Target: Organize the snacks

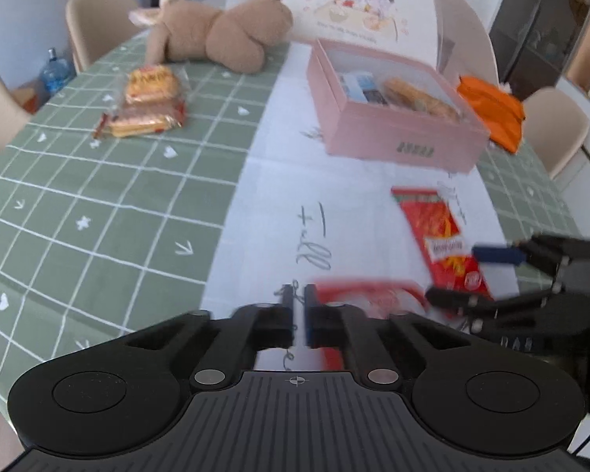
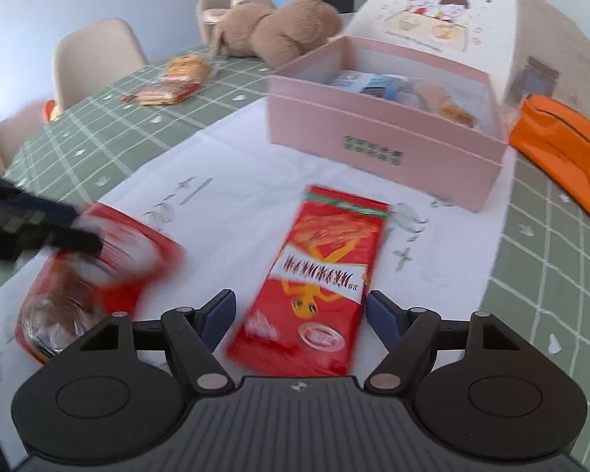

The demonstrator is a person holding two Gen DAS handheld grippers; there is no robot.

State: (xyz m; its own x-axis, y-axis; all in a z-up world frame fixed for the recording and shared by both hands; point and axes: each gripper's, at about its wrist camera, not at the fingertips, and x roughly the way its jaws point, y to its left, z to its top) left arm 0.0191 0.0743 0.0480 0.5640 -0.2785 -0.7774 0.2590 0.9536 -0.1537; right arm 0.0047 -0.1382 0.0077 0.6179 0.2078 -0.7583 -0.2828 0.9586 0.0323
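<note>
The left hand-held gripper (image 1: 299,306) has its jaws nearly together; in the right wrist view its fingertips pinch the edge of a blurred red snack bag (image 2: 98,271) lying on the worktop (image 2: 232,196). The right hand-held gripper (image 2: 299,314) stands wide open astride the near end of a flat red packet (image 2: 318,279), its pads clear of the packet's sides. Behind them an open pink box (image 2: 377,145) holds 2 or more snacks.
</note>
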